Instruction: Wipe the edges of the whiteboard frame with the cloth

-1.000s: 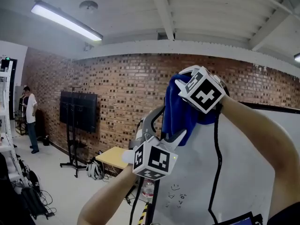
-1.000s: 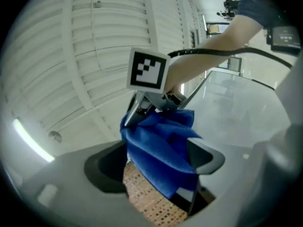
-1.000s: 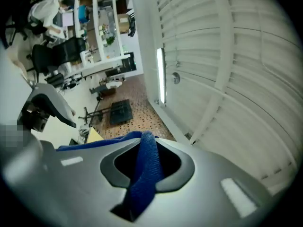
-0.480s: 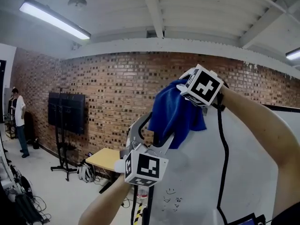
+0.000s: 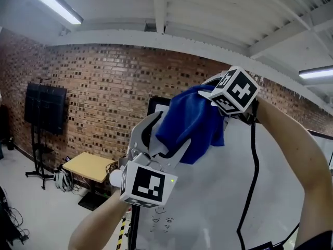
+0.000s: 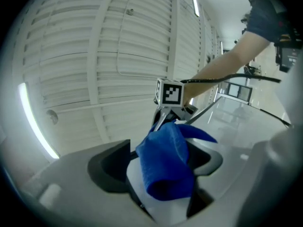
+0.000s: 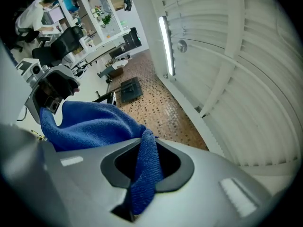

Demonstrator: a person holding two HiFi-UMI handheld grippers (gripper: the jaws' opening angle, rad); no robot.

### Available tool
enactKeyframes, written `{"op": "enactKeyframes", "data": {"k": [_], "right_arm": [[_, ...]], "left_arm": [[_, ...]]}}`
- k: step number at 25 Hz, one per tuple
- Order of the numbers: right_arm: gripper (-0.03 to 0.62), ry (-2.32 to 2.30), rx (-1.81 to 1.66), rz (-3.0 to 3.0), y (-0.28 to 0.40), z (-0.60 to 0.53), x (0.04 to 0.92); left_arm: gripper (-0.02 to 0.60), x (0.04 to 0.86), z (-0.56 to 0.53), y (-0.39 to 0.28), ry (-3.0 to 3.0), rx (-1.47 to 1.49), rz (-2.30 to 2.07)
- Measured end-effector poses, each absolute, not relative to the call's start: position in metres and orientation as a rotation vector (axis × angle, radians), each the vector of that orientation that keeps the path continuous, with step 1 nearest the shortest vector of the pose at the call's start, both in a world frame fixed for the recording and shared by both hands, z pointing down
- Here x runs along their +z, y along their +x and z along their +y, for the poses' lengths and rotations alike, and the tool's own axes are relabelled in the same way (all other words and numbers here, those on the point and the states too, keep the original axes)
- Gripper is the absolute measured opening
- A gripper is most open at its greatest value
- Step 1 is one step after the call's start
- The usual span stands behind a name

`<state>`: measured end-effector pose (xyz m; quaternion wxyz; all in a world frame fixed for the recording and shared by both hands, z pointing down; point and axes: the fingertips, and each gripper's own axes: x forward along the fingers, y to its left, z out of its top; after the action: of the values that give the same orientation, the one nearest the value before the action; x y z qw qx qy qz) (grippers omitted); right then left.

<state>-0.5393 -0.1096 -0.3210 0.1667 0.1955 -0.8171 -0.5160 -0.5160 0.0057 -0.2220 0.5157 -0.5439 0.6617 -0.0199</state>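
Note:
The blue cloth (image 5: 193,123) hangs bunched at the whiteboard's (image 5: 234,191) top left, just below the black frame corner (image 5: 155,103). My right gripper (image 5: 216,104) is shut on the cloth, and a fold (image 7: 144,167) is pinched between its jaws. My left gripper (image 5: 166,134) points up from below. Its jaws have just been closing around the hanging end of the cloth (image 6: 165,167), which sits between them. It lies against one pad and a gap shows at the other. In the left gripper view the right gripper (image 6: 165,119) holds the cloth from above.
A brick wall (image 5: 99,87) runs behind the board. A dark screen on a stand (image 5: 46,108) and a small wooden table (image 5: 88,166) are at the lower left. White ceiling beams (image 5: 158,4) are overhead. A seated person (image 7: 33,13) is far off among desks.
The head view has swung right and up. The right gripper has carried the cloth to the right along the board's top. The left gripper has come up under it, so the cloth hangs between its jaws.

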Motion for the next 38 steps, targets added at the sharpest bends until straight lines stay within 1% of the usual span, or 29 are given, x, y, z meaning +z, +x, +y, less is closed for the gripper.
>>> {"op": "enactKeyframes", "data": {"k": [5, 15, 22, 29, 38], "right_arm": [[0.054, 0.624, -1.443, -2.336, -0.509, -0.127, -0.316], [0.054, 0.701, -1.439, -2.315, -0.427, -0.169, -0.310], [0.052, 0.719, -1.452, -2.321, -0.365, -0.199, -0.308], [0.051, 0.732, -1.453, -2.410, -0.307, -0.238, -0.308], [0.051, 0.803, -1.492, -2.356, -0.258, -0.273, -0.303]], "left_arm": [[0.354, -0.221, -0.010, -0.489, -1.337, -0.101, 1.553], [0.354, -0.229, -0.043, -0.416, -1.305, -0.230, 1.525], [0.354, -0.233, -0.089, -0.353, -1.313, -0.359, 1.522], [0.354, -0.235, -0.143, -0.299, -1.234, -0.589, 1.507], [0.354, -0.233, -0.195, -0.252, -1.363, -0.651, 1.435]]}}
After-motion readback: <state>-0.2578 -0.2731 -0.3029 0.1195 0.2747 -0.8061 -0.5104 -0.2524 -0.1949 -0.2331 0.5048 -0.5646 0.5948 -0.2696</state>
